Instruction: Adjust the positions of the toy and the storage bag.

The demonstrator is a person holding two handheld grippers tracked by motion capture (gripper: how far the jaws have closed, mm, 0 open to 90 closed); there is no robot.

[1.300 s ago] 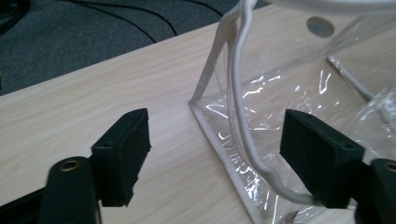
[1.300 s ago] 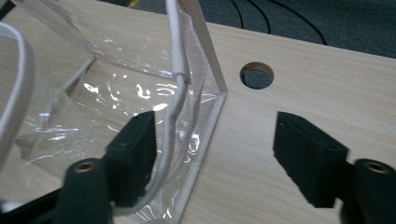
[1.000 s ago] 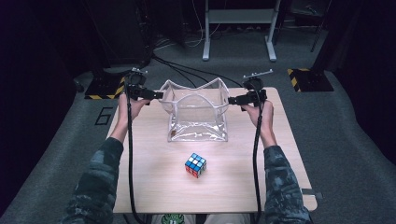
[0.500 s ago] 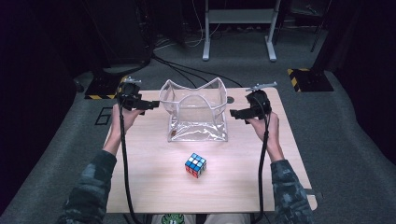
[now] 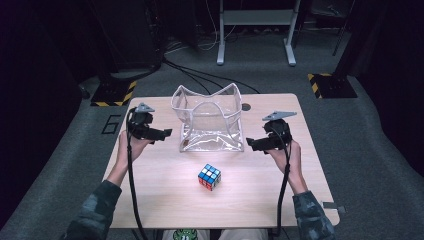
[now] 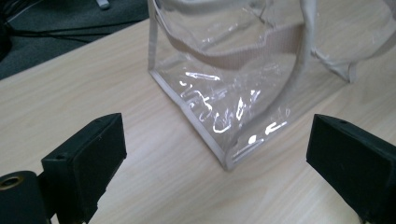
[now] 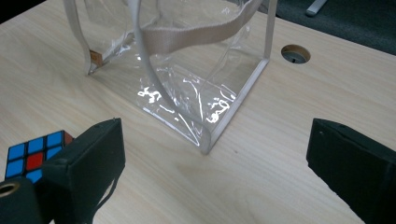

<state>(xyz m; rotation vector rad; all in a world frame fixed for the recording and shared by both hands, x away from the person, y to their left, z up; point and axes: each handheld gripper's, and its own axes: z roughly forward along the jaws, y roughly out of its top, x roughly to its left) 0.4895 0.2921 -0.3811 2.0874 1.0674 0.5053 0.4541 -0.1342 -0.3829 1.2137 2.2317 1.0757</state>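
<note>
A clear plastic bag (image 5: 210,120) with beige straps stands upright on the wooden table (image 5: 165,190), its top open. Its near corners appear in the left gripper view (image 6: 224,126) and the right gripper view (image 7: 205,112). A colourful puzzle cube (image 5: 209,177) lies in front of the bag, and a corner of this cube (image 7: 35,154) appears beside the right gripper's jaw. My left gripper (image 5: 162,133) hovers left of the bag, open and holding nothing. My right gripper (image 5: 252,145) hovers at the bag's right front corner, open too, nothing in it.
A round cable hole (image 7: 294,53) sits in the table behind the bag's right side. Around the table is grey carpet with black cables (image 5: 200,75), a metal stand (image 5: 255,30) at the back, and yellow-black striped blocks (image 5: 327,82) on both sides.
Both grippers have pulled back toward me from the bag's top edges and dropped lower, away from the rim. The bag's opening now stands unheld. The cube has not moved.
</note>
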